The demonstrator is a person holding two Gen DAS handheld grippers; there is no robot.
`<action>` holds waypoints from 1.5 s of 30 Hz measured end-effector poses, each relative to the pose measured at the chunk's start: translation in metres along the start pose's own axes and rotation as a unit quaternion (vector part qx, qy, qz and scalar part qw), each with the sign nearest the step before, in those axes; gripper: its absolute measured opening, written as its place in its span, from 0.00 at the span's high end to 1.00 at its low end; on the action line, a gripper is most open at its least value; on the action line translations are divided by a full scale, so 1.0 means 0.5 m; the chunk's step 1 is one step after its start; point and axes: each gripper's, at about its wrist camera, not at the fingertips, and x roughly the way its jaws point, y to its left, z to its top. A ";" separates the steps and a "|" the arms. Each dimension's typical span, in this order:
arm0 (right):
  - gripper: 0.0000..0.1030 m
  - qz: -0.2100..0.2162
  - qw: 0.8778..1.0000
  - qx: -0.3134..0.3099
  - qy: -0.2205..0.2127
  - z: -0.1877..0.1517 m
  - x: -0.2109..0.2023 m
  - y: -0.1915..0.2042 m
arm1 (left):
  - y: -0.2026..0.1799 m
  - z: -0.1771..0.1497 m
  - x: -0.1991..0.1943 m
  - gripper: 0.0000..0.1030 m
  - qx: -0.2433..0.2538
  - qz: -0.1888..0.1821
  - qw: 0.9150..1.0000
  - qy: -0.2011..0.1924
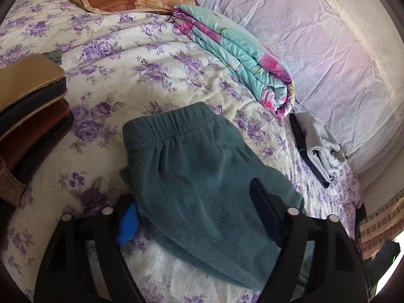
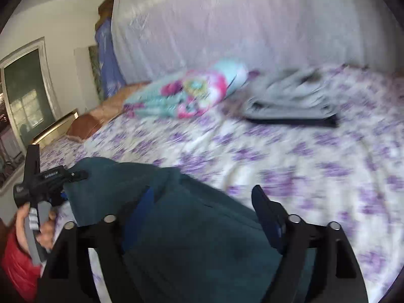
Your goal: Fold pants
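Pants (image 1: 202, 176) lie folded on bed (image 1: 126, 58); left gripper (image 1: 194, 209) and right gripper (image 2: 202, 207) jaws wide, gripping nothing. Press edges flat w/ both.

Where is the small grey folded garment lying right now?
In the left wrist view, the grey folded garment lies on the floral bedspread at right, just beyond the rolled teal-pink quilt, by the curtain.

No text can be read for certain in either view; the only lettering is a small pale line of print on the black body of the left gripper (image 2: 54, 176), at the near left of the right wrist view, too small and blurred to make out.
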 end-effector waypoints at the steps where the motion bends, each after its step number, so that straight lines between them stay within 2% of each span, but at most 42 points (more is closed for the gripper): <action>1: 0.21 -0.011 1.000 0.002 -0.009 -0.010 -0.024 -0.018 | 0.005 0.000 -0.002 0.37 -0.007 -0.009 1.000 0.001; 2: 0.21 -0.014 1.000 0.015 -0.015 -0.023 -0.051 -0.047 | 0.015 0.001 -0.002 0.48 -0.019 -0.020 1.000 0.003; 3: 0.21 -0.009 0.999 0.040 -0.016 -0.038 -0.073 -0.074 | 0.025 0.002 -0.001 0.63 -0.035 -0.031 0.999 0.007; 5: 0.21 0.002 0.992 0.129 -0.004 -0.071 -0.105 -0.149 | 0.044 0.001 0.004 0.82 -0.066 -0.056 0.996 0.022; 7: 0.21 -0.005 0.981 0.192 0.024 -0.102 -0.111 -0.206 | 0.053 -0.001 0.003 0.88 -0.086 -0.062 0.994 0.028; 9: 0.21 -0.012 0.973 0.219 0.075 -0.135 -0.102 -0.237 | 0.042 -0.003 -0.009 0.93 -0.076 -0.058 0.995 0.024; 11: 0.19 0.005 0.974 0.207 0.090 -0.139 -0.091 -0.229 | -0.005 -0.008 -0.035 0.94 -0.023 -0.029 0.999 0.004; 13: 0.13 0.011 0.978 0.180 0.103 -0.133 -0.081 -0.219 | -0.066 -0.018 -0.065 0.94 0.036 -0.004 0.999 -0.022; 15: 0.13 0.028 0.976 0.197 0.088 -0.133 -0.081 -0.227 | -0.153 -0.037 -0.103 0.94 0.106 0.003 0.993 -0.045; 17: 0.13 0.052 0.967 0.243 0.050 -0.147 -0.113 -0.259 | -0.239 -0.062 -0.129 0.94 0.169 0.006 0.984 -0.060; 18: 0.13 0.054 0.961 0.270 0.027 -0.159 -0.150 -0.280 | -0.292 -0.081 -0.138 0.95 0.209 0.011 0.976 -0.067; 19: 0.13 0.057 0.950 0.308 -0.007 -0.173 -0.173 -0.307 | -0.335 -0.098 -0.141 0.94 0.241 0.014 0.968 -0.071; 21: 0.13 0.078 0.936 0.341 -0.041 -0.194 -0.205 -0.334 | -0.438 -0.156 -0.136 0.95 0.318 0.016 0.945 -0.075; 22: 0.13 0.083 0.935 0.342 -0.043 -0.195 -0.209 -0.340 | -0.476 -0.185 -0.130 0.94 0.348 0.014 0.934 -0.074; 23: 0.13 0.082 0.937 0.337 -0.041 -0.195 -0.208 -0.337 | -0.520 -0.225 -0.119 0.94 0.386 0.013 0.920 -0.074; 24: 0.13 0.072 0.941 0.327 -0.037 -0.193 -0.205 -0.329 | -0.564 -0.273 -0.103 0.94 0.426 0.014 0.902 -0.073; 25: 0.13 0.063 0.945 0.320 -0.030 -0.190 -0.202 -0.323 | -0.592 -0.313 -0.086 0.94 0.456 0.016 0.887 -0.070; 27: 0.13 0.063 0.946 0.318 -0.026 -0.192 -0.199 -0.321 | -0.644 -0.422 -0.031 0.90 0.519 0.016 0.854 -0.038; 29: 0.13 0.078 0.940 0.330 -0.038 -0.198 -0.204 -0.331 | -0.658 -0.508 0.019 0.82 0.554 0.016 0.832 0.003; 30: 0.13 0.086 0.937 0.336 -0.044 -0.199 -0.206 -0.336 | -0.662 -0.534 0.036 0.80 0.564 0.022 0.825 0.016; 31: 0.13 0.090 0.936 0.338 -0.046 -0.199 -0.210 -0.341 | -0.659 -0.553 0.050 0.78 0.566 0.027 0.824 0.020; 32: 0.13 0.091 0.936 0.338 -0.047 -0.199 -0.210 -0.342 | -0.652 -0.550 0.048 0.69 0.553 0.029 0.833 0.013; 33: 0.13 0.090 0.936 0.336 -0.046 -0.198 -0.211 -0.342 | -0.644 -0.530 0.038 0.48 0.530 0.019 0.848 0.016; 35: 0.13 0.084 0.939 0.331 -0.042 -0.195 -0.207 -0.338 | -0.621 -0.470 0.013 0.22 0.471 -0.017 0.882 0.028; 36: 0.13 0.082 0.940 0.329 -0.041 -0.195 -0.207 -0.337 | -0.603 -0.433 -0.006 0.19 0.437 -0.031 0.899 0.025; 38: 0.13 0.080 0.941 0.327 -0.040 -0.195 -0.208 -0.335 | -0.573 -0.379 -0.025 0.16 0.401 -0.033 0.915 0.018; 41: 0.13 0.072 0.944 0.321 -0.034 -0.192 -0.203 -0.331 | -0.523 -0.325 -0.045 0.13 0.369 -0.013 0.929 -0.006; 43: 0.13 0.064 0.946 0.315 -0.028 -0.190 -0.200 -0.326 | -0.487 -0.297 -0.054 0.13 0.355 0.008 0.935 -0.020; 45: 0.13 0.056 0.949 0.308 -0.021 -0.187 -0.198 -0.320 | -0.453 -0.283 -0.066 0.12 0.348 0.005 0.937 -0.024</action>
